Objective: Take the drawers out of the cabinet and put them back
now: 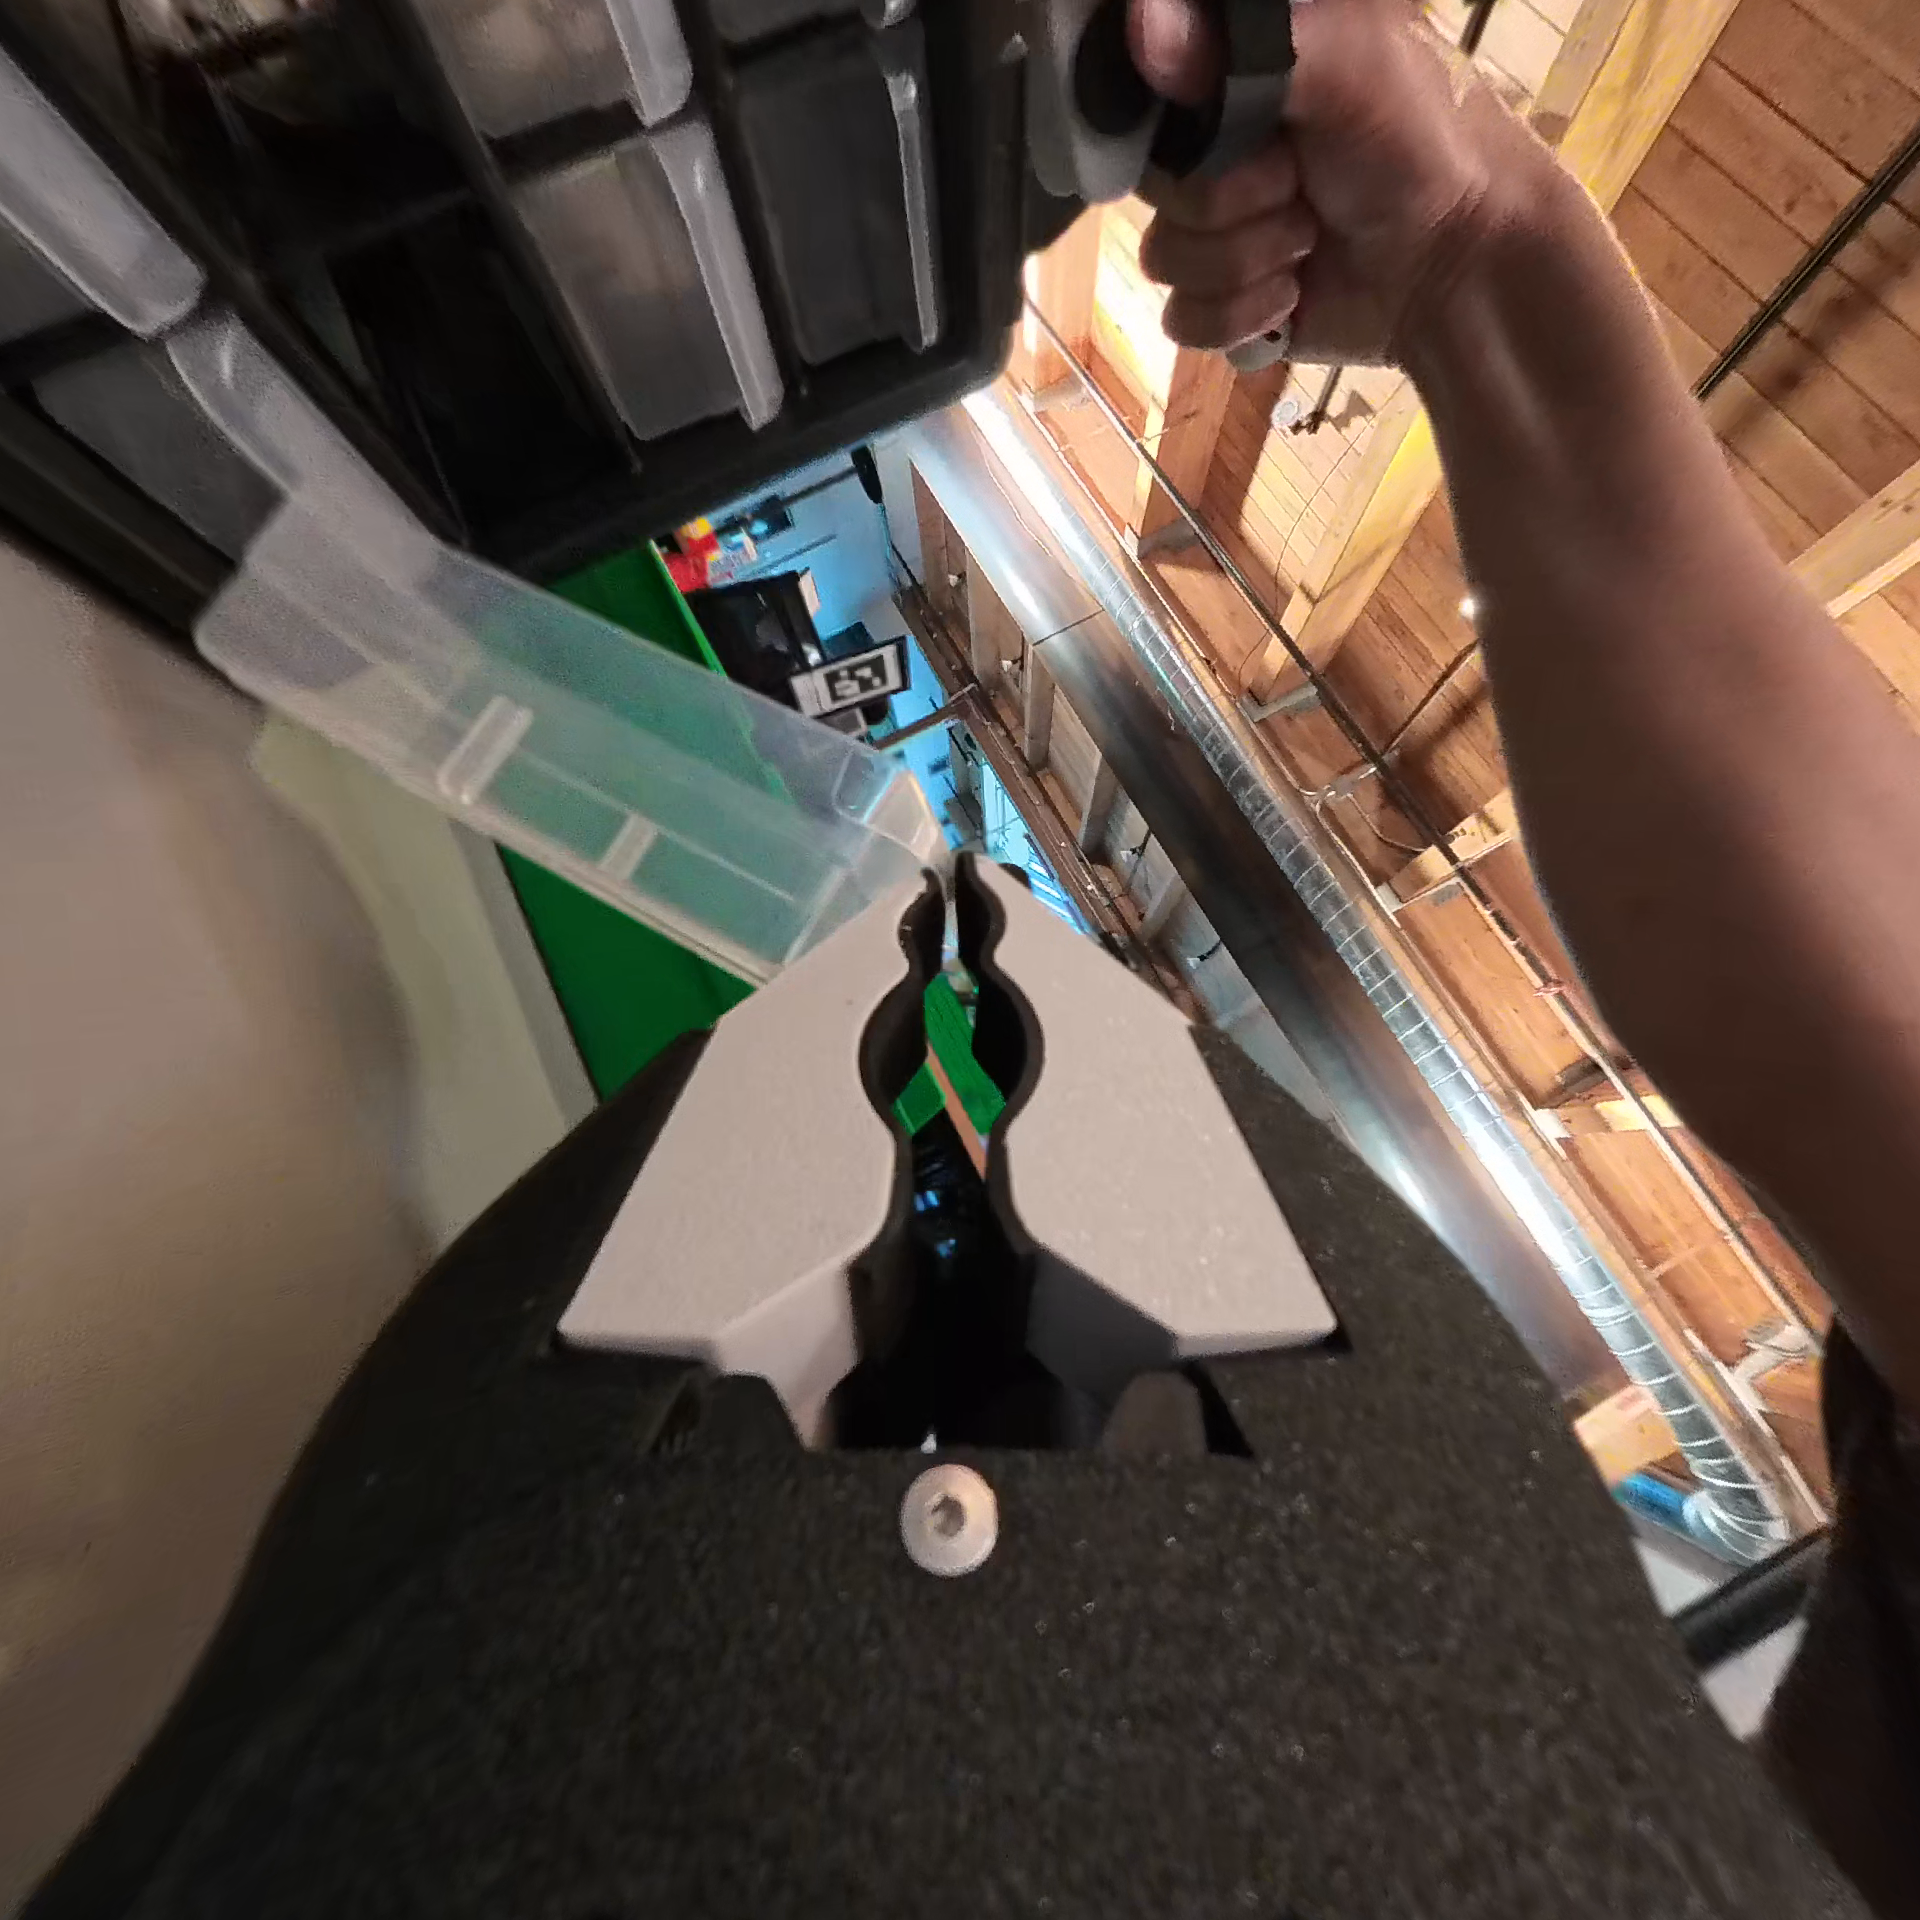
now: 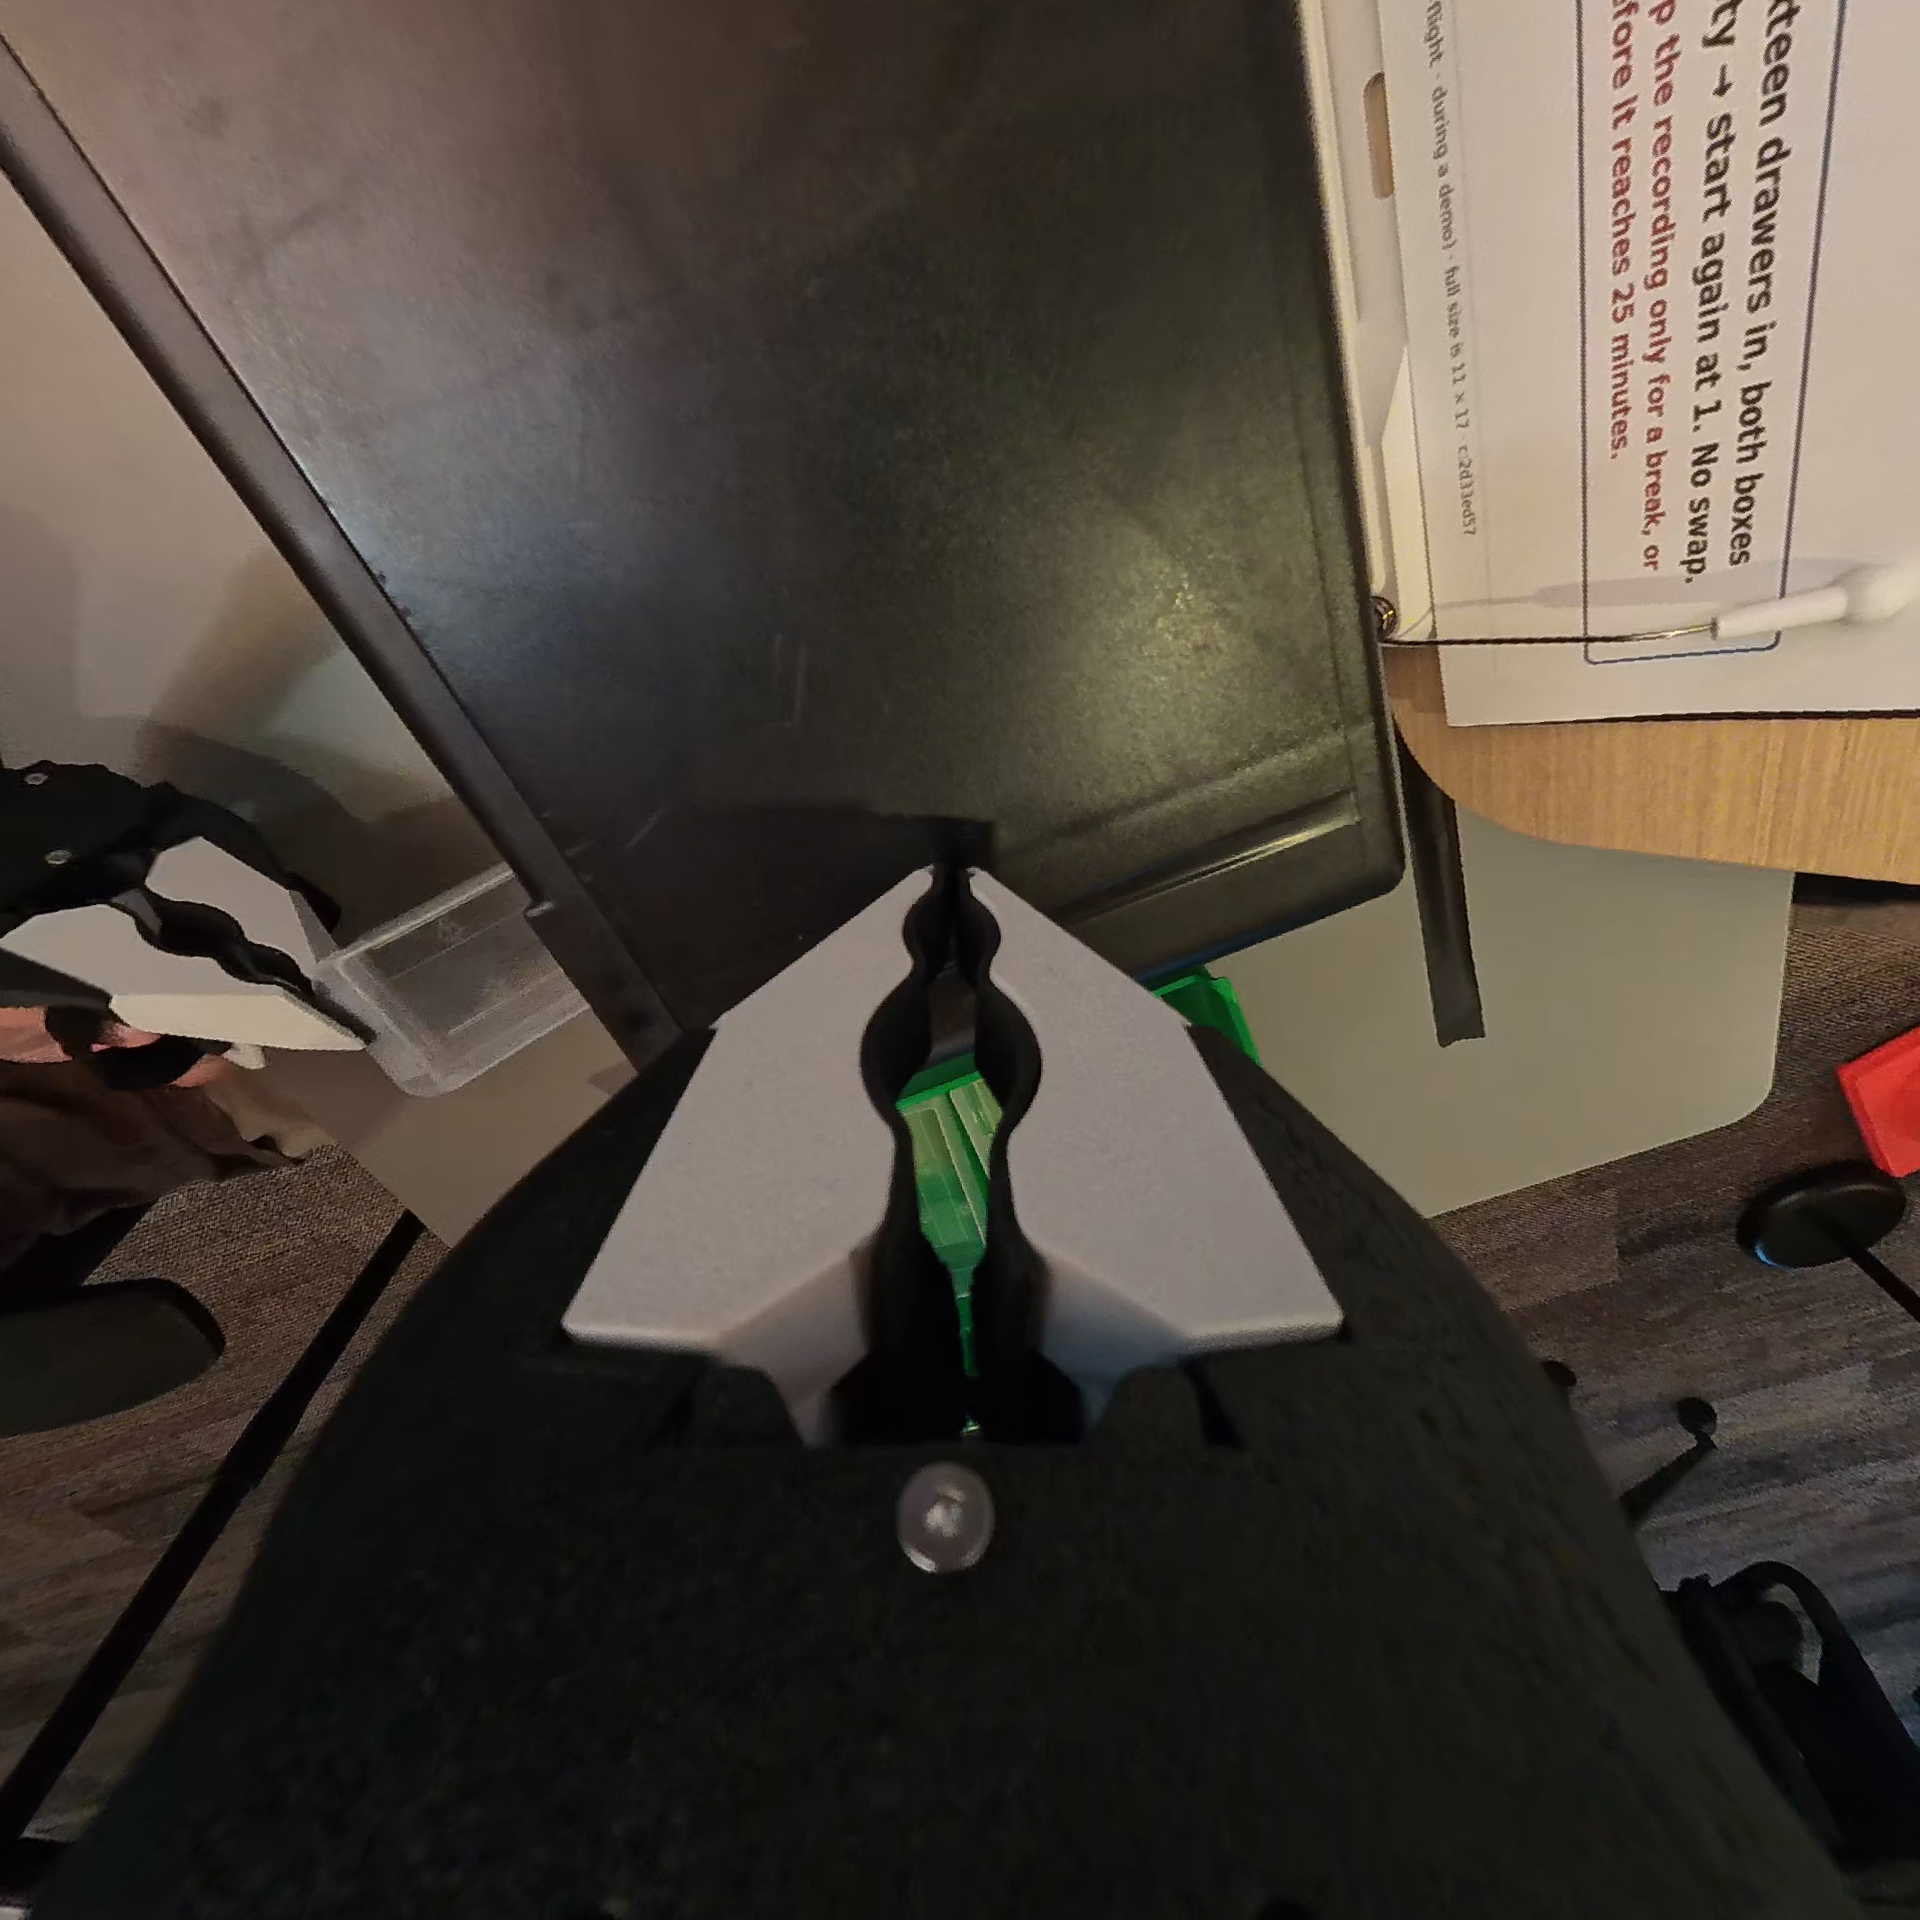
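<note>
The black cabinet (image 1: 977,260) fills the top left of the left wrist view, and its plain dark side (image 2: 831,468) fills the right wrist view. A clear plastic drawer (image 1: 582,769) sticks partly out of it. My left gripper (image 1: 943,883) is shut on the drawer's front lip. The right wrist view shows the same grasp at far left, with the left gripper (image 2: 322,987) on the drawer (image 2: 447,987). My right gripper (image 2: 951,883) is shut on a small black tab (image 2: 961,836) at the cabinet's edge. A hand (image 1: 1299,187) holds it beside the cabinet.
Other clear drawers (image 1: 644,260) sit in the cabinet's slots. A green bin (image 2: 945,1164) lies below the right gripper. A printed sheet (image 2: 1662,364) lies on a wooden table (image 2: 1662,790). A red object (image 2: 1881,1101) and a black round base (image 2: 1829,1226) are on the carpet.
</note>
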`<state>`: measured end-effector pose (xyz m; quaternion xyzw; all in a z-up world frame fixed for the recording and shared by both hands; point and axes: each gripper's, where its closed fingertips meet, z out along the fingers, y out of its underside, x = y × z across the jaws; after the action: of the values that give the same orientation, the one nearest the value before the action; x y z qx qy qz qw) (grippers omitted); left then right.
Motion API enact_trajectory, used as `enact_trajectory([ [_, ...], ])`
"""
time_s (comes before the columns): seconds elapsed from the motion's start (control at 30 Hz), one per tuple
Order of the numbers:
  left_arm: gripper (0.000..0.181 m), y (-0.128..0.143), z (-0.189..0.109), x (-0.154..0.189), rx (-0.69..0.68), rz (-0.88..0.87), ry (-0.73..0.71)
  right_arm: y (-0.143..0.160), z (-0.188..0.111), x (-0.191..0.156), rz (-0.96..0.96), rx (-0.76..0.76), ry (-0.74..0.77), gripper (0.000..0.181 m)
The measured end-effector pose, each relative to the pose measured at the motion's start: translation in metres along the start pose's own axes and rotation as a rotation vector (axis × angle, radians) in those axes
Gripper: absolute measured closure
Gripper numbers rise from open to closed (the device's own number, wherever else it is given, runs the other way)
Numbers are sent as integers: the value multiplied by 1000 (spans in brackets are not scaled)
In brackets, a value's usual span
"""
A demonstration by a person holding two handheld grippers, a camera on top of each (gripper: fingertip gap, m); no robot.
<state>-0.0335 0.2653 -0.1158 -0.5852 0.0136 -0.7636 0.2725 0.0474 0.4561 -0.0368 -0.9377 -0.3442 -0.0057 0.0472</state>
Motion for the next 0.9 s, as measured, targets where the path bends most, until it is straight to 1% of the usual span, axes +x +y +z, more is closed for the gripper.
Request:
enact_trajectory([
  [0.1, 181, 3, -7, -3, -16, 12, -15, 0, 0, 0, 3, 5, -1, 181],
  [0.2, 181, 7, -19, -4, -34, -12, -17, 0, 0, 0, 6, 15, -4, 181],
  [0.37, 181, 25, -40, -3, -103, -63, 6, 0, 0, 0, 14, 35, -12, 181],
  [0.5, 181, 36, -53, 0, -139, -137, 4, 0, 0, 0, 13, 39, -4, 181],
  [0.57, 181, 43, -59, 2, -170, -166, -33, 0, 0, 0, 7, 31, 12, 181],
  [0.7, 180, 57, -71, -3, -208, -235, -183, -2, 0, 2, 36, 29, 56, 181],
  [0.9, 178, 70, -76, -14, -233, -286, -312, -4, -1, 4, 82, 74, 142, 181],
])
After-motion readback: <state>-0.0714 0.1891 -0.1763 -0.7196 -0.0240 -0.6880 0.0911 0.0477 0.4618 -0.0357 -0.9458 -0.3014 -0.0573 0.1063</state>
